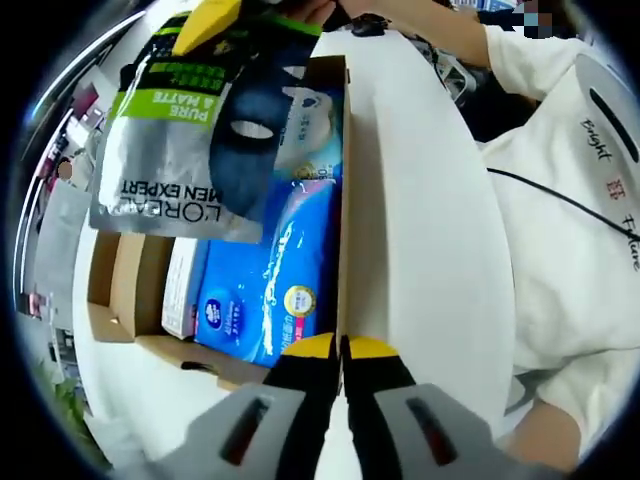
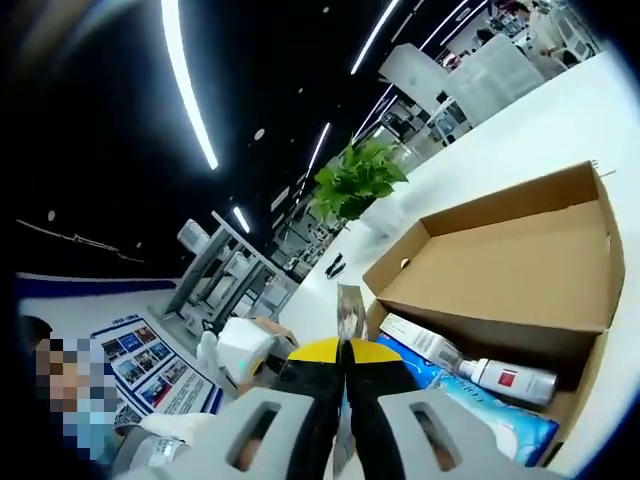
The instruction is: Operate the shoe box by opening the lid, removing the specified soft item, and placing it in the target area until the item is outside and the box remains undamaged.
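Both tongs are clamped: left gripper (image 1: 340, 350) pinches the shoe box (image 1: 343, 200) wall, right gripper (image 2: 343, 352) holds the face-mask sachet (image 2: 349, 312) above it.

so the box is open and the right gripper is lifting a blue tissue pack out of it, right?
Not quite: the right gripper is shut on a flat face mask sachet, not the blue tissue pack, which lies in the shoe box. The left gripper view shows the sachet held above the open box.
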`<act>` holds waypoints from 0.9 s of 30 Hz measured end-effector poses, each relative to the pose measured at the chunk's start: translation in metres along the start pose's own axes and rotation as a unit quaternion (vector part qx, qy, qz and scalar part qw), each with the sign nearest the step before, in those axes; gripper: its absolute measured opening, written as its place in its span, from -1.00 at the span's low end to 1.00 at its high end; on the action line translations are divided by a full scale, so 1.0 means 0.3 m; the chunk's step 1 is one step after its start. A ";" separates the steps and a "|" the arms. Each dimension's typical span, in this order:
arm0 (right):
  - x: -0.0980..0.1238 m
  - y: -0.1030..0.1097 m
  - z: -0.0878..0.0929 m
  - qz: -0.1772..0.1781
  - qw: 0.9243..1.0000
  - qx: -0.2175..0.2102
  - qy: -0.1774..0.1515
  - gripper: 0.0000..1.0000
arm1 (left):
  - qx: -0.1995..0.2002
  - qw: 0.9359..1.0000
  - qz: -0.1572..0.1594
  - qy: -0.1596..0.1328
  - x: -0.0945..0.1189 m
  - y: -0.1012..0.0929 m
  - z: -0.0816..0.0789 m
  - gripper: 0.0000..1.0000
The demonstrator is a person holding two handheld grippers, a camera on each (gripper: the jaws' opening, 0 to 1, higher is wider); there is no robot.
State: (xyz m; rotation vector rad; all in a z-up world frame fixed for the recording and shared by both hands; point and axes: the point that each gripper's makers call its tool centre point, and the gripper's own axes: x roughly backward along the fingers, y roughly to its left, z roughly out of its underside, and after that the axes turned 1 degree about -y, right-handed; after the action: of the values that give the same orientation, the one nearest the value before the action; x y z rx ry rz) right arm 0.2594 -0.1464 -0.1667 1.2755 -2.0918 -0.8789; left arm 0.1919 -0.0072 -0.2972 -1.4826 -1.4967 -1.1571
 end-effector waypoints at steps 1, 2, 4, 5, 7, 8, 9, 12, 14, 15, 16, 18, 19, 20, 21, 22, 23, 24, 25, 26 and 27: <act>0.008 0.005 -0.005 -0.004 1.000 -0.003 -0.004 -1.00 | 0.000 1.000 0.000 0.000 0.000 0.000 0.000 -0.97; 0.016 0.006 -0.012 -0.006 1.000 -0.005 -0.008 -1.00 | 0.001 1.000 0.000 0.000 0.000 0.000 0.000 -0.97; 0.034 0.002 -0.025 -0.006 1.000 -0.001 -0.024 -1.00 | 0.001 1.000 0.000 0.001 0.000 -0.001 0.000 -0.97; 0.039 0.000 -0.023 -0.005 1.000 -0.004 -0.022 -1.00 | 0.001 1.000 0.001 0.001 0.000 -0.002 0.000 -0.97; 0.046 -0.015 -0.023 0.000 1.000 -0.006 -0.022 -1.00 | 0.001 1.000 0.002 0.002 0.000 -0.002 0.000 -0.97; 0.047 -0.018 -0.021 -0.001 1.000 -0.008 -0.020 -1.00 | 0.001 1.000 0.002 0.002 0.000 -0.001 0.000 -0.97; 0.050 -0.019 -0.018 -0.003 1.000 -0.010 -0.018 -1.00 | 0.001 1.000 0.003 0.003 0.000 -0.001 0.000 -0.97; 0.056 -0.009 -0.019 -0.011 1.000 -0.011 -0.026 -1.00 | 0.000 1.000 0.004 0.004 0.000 0.000 0.000 -0.97; 0.064 0.001 -0.030 -0.023 0.999 -0.017 -0.036 -1.00 | -0.001 1.000 0.002 0.004 0.000 0.000 0.000 -0.97; 0.065 0.003 -0.031 -0.026 0.999 -0.020 -0.037 -1.00 | -0.002 1.000 0.002 0.004 0.001 0.000 0.001 -0.97; 0.065 0.003 -0.033 -0.026 0.999 -0.024 -0.036 -1.00 | -0.003 1.000 0.003 0.003 0.001 0.000 0.000 -0.97; 0.064 0.011 -0.025 -0.026 0.999 -0.022 -0.030 -1.00 | -0.003 1.000 0.004 0.002 0.001 -0.001 0.000 -0.97; 0.066 0.014 -0.024 -0.024 0.999 -0.018 -0.030 -1.00 | -0.002 1.000 0.004 0.003 0.001 -0.001 0.000 -0.97; 0.068 0.015 -0.021 -0.024 0.999 -0.014 -0.029 -1.00 | -0.003 1.000 0.004 0.004 0.001 -0.002 0.000 -0.97; 0.070 0.017 -0.017 -0.025 0.999 -0.012 -0.027 -1.00 | -0.003 1.000 0.005 0.004 0.001 -0.002 0.000 -0.97; 0.075 0.017 -0.015 -0.026 0.999 -0.013 -0.027 -1.00 | -0.002 1.000 0.006 0.004 0.001 -0.002 0.000 -0.97; 0.081 0.017 -0.016 -0.030 0.999 -0.015 -0.027 -1.00 | -0.002 1.000 0.007 0.004 0.002 -0.002 0.001 -0.97; 0.083 0.017 -0.016 -0.031 0.999 -0.016 -0.027 -1.00 | -0.003 1.000 0.007 0.005 0.002 -0.002 0.001 -0.97; 0.091 0.016 -0.020 -0.034 0.999 -0.017 -0.029 -1.00 | -0.002 1.000 0.007 0.006 0.002 -0.002 0.002 -0.97; 0.098 0.017 -0.021 -0.035 0.999 -0.015 -0.032 -1.00 | -0.002 1.000 0.007 0.005 0.001 -0.002 0.002 -0.97; 0.103 0.014 -0.024 -0.035 0.999 -0.012 -0.033 -1.00 | -0.002 1.000 0.007 0.005 0.002 -0.002 0.002 -0.97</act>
State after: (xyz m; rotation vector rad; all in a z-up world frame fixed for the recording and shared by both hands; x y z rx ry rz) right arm 0.2496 -0.1746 -0.1558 1.3303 -2.0912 -0.9866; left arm 0.1913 -0.0064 -0.2970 -1.4860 -1.4757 -1.1576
